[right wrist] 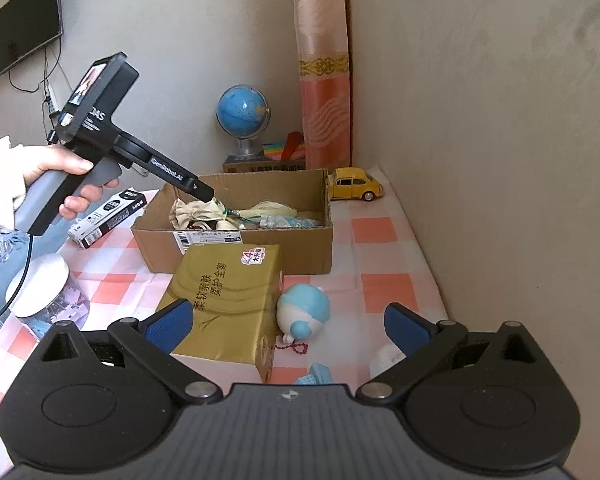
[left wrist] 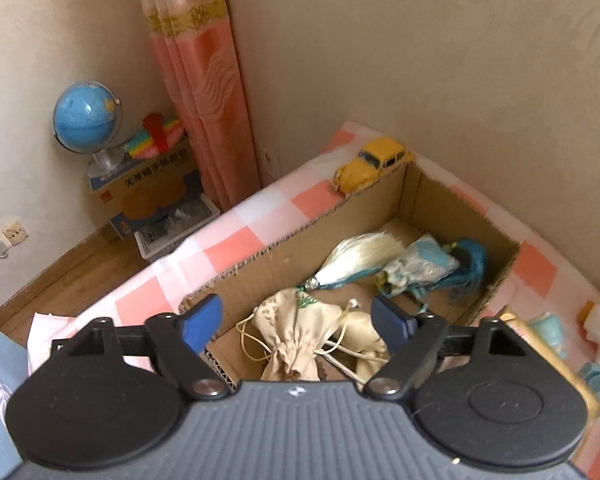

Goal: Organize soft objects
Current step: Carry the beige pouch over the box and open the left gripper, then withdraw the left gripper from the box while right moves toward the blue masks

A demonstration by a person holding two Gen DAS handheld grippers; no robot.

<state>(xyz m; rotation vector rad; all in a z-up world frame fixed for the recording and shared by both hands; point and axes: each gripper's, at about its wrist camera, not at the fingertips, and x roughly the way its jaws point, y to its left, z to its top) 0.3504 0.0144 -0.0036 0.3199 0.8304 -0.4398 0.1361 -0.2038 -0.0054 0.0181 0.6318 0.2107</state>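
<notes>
An open cardboard box (left wrist: 300,240) (right wrist: 244,248) stands on the pink-checked cloth. Inside lie beige drawstring pouches (left wrist: 300,332) (right wrist: 192,210), a cream tassel (left wrist: 356,256) and a blue-patterned pouch with a blue tassel (left wrist: 428,264). My left gripper (left wrist: 298,324) is open and empty, just above the beige pouches at the box's near end; it also shows in the right wrist view (right wrist: 210,196). My right gripper (right wrist: 288,322) is open and empty, low over a gold tissue pack (right wrist: 228,296) and a blue-and-white plush toy (right wrist: 302,312).
A yellow toy car (left wrist: 374,162) (right wrist: 354,188) sits behind the box by the wall. A black-and-white carton (right wrist: 108,218) and a white-lidded jar (right wrist: 44,292) lie left of the box. A globe (right wrist: 242,114) stands on boxes by the curtain.
</notes>
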